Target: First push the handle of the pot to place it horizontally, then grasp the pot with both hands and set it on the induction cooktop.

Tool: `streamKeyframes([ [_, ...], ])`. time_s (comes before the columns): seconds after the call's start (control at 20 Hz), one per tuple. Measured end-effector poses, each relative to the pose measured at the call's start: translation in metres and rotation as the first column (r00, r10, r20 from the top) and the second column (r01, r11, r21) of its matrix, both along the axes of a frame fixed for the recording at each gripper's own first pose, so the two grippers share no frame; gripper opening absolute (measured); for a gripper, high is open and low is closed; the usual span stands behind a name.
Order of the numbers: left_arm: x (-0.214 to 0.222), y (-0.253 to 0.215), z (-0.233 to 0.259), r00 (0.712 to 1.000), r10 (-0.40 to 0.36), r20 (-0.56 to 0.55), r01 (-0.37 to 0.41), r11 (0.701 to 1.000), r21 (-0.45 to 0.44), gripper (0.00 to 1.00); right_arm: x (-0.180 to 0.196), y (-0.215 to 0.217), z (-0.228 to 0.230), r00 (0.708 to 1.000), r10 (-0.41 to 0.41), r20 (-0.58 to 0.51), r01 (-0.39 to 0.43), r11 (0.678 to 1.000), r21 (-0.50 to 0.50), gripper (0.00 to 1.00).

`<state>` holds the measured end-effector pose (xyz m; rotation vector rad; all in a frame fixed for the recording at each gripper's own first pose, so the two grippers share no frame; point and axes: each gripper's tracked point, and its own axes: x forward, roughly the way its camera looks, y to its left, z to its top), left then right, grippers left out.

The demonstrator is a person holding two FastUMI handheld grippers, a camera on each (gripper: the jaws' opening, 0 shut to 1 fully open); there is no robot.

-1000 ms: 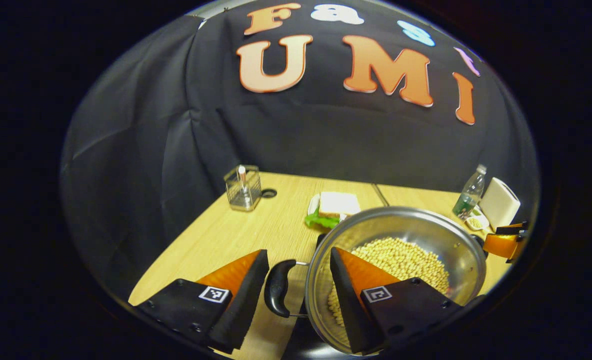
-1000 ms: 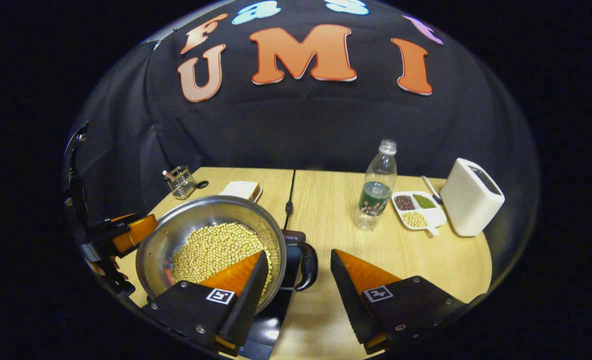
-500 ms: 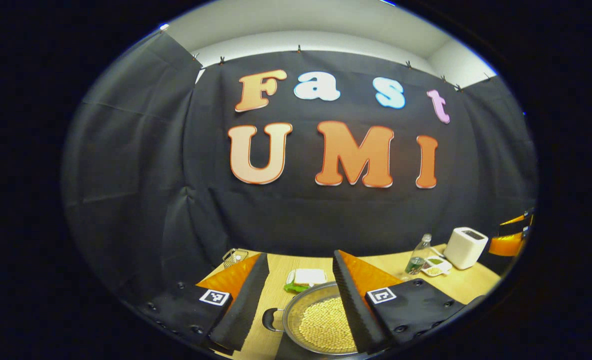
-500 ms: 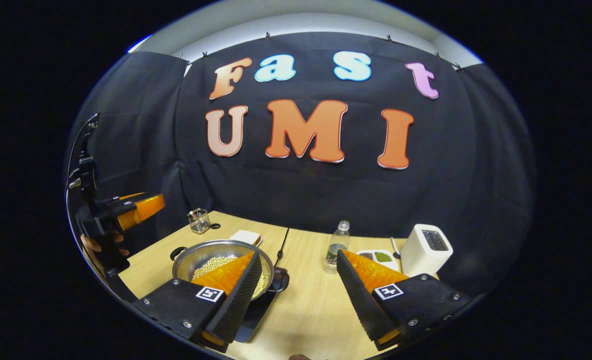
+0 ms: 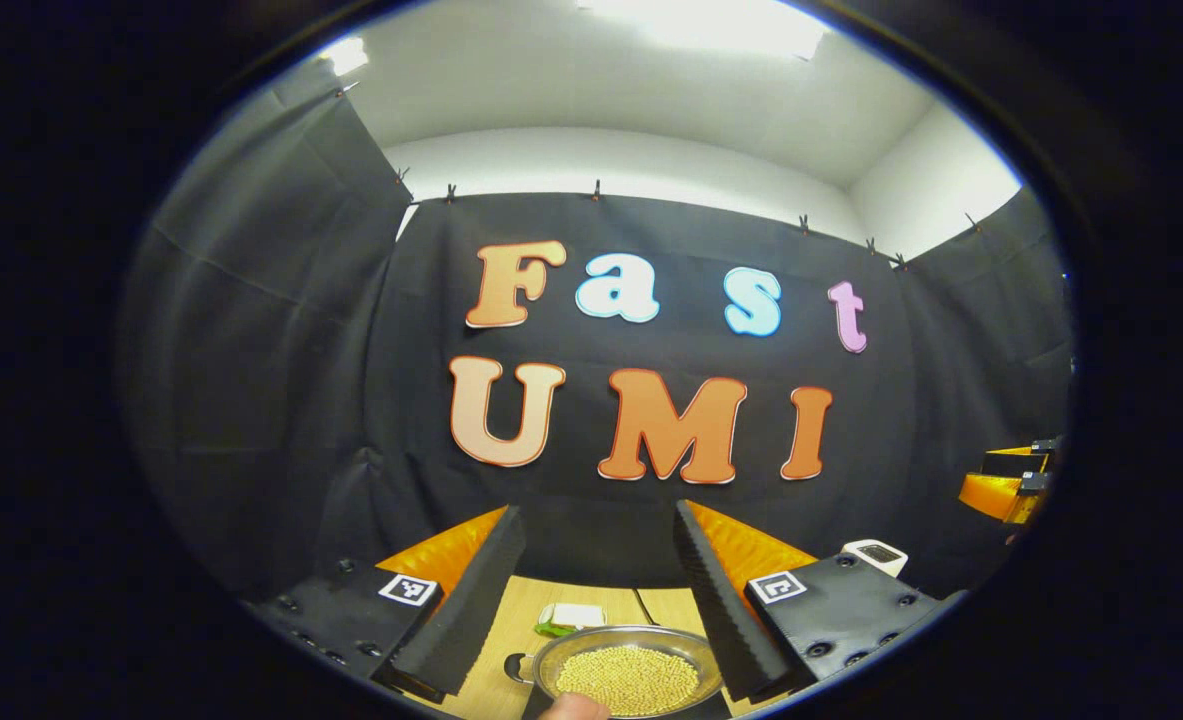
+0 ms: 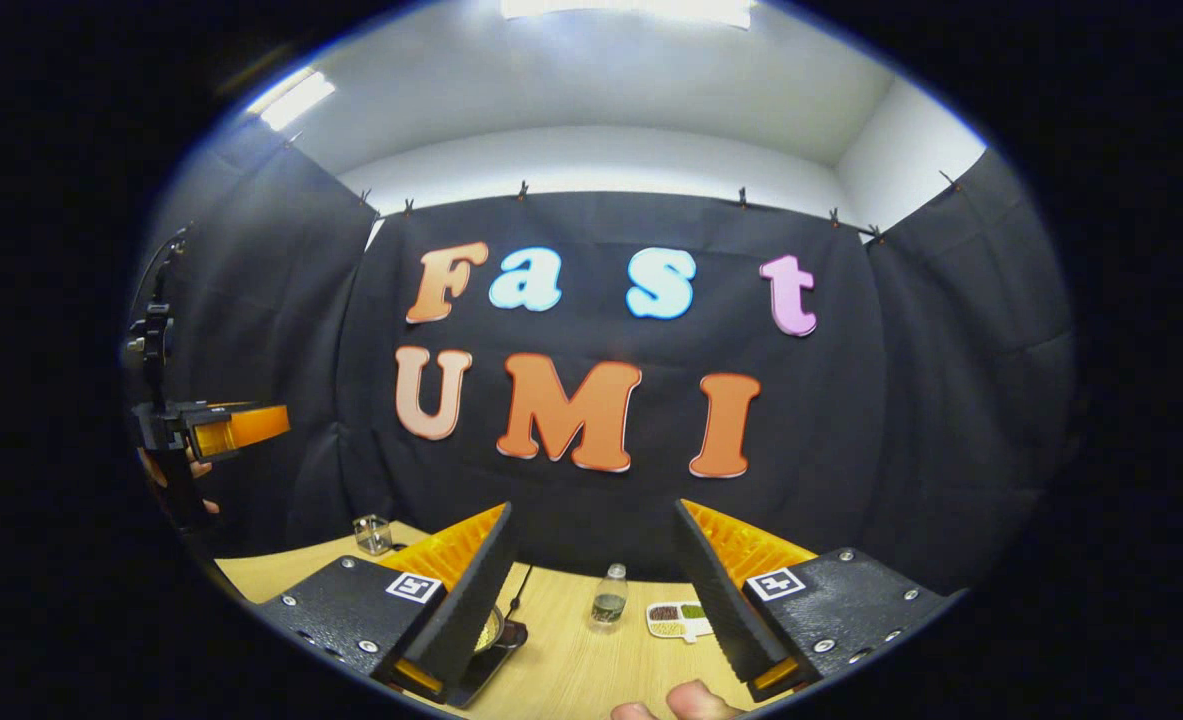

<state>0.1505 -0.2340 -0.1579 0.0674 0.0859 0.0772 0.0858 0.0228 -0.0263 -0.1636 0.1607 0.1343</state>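
1. From the right gripper view I see a bottle (image 6: 608, 598) and a sectioned dish (image 6: 679, 620) on the table (image 6: 571, 670) at 6 o'clock.
2. My left gripper (image 5: 591, 590) and right gripper (image 6: 591, 590) gape apart, holding nothing.
3. The pot (image 5: 628, 672) of beans sits low at 6 o'clock, well below my left gripper.
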Motion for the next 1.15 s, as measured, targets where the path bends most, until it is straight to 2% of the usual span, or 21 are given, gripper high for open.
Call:
streamKeyframes([
  [0.05, -0.007, 0.004, 0.012, 1.000, 0.020, 0.018, -0.020, 1.000, 0.021, 0.99, -0.001, -0.004, 0.013, 0.999, -0.016, 0.044, 0.015, 1.000, 0.019, 0.95],
  [0.1, -0.010, 0.008, 0.020, 0.999, 0.042, 0.031, -0.044, 0.998, 0.047, 0.99, -0.002, -0.010, 0.023, 0.996, -0.038, 0.085, 0.035, 0.999, 0.035, 0.98],
  [0.2, -0.015, 0.006, 0.036, 0.996, 0.064, 0.054, -0.068, 0.995, 0.076, 0.98, -0.006, -0.018, 0.029, 0.994, -0.054, 0.100, 0.049, 0.997, 0.053, 0.95],
  [0.25, -0.014, 0.002, 0.042, 0.996, 0.062, 0.064, -0.066, 0.995, 0.075, 0.98, -0.011, -0.018, 0.030, 0.994, -0.045, 0.098, 0.039, 0.997, 0.065, 0.93],
  [0.35, -0.021, -0.001, 0.055, 0.995, 0.054, 0.083, -0.060, 0.996, 0.072, 0.98, -0.013, -0.020, 0.038, 0.993, -0.037, 0.110, 0.028, 0.996, 0.080, 0.97],
  [0.4, -0.024, 0.001, 0.060, 0.993, 0.066, 0.102, -0.074, 0.994, 0.079, 0.98, -0.014, -0.021, 0.041, 0.991, -0.041, 0.129, 0.031, 0.997, 0.073, 0.95],
  [0.55, -0.025, 0.001, 0.059, 0.991, 0.088, 0.105, -0.094, 0.994, 0.056, 0.99, -0.013, -0.021, 0.038, 0.990, -0.028, 0.139, 0.022, 0.999, 0.042, 0.97],
  [0.65, -0.024, 0.002, 0.065, 0.989, 0.093, 0.113, -0.101, 0.992, 0.072, 0.98, -0.014, -0.021, 0.037, 0.992, -0.015, 0.128, 0.011, 0.999, 0.033, 0.95],
  [1.05, -0.032, -0.012, 0.068, 0.989, 0.088, 0.123, -0.092, 0.995, 0.031, 0.97, -0.016, -0.027, 0.038, 0.989, -0.040, 0.145, 0.032, 0.998, 0.059, 0.95],
  [1.1, -0.031, -0.015, 0.069, 0.989, 0.084, 0.124, -0.088, 0.996, 0.028, 0.98, -0.017, -0.025, 0.038, 0.988, -0.037, 0.148, 0.028, 0.998, 0.059, 0.97],
  [1.15, -0.031, -0.015, 0.069, 0.988, 0.087, 0.128, -0.090, 0.996, 0.020, 0.97, -0.017, -0.025, 0.037, 0.988, -0.028, 0.152, 0.021, 0.999, 0.048, 0.95],
])
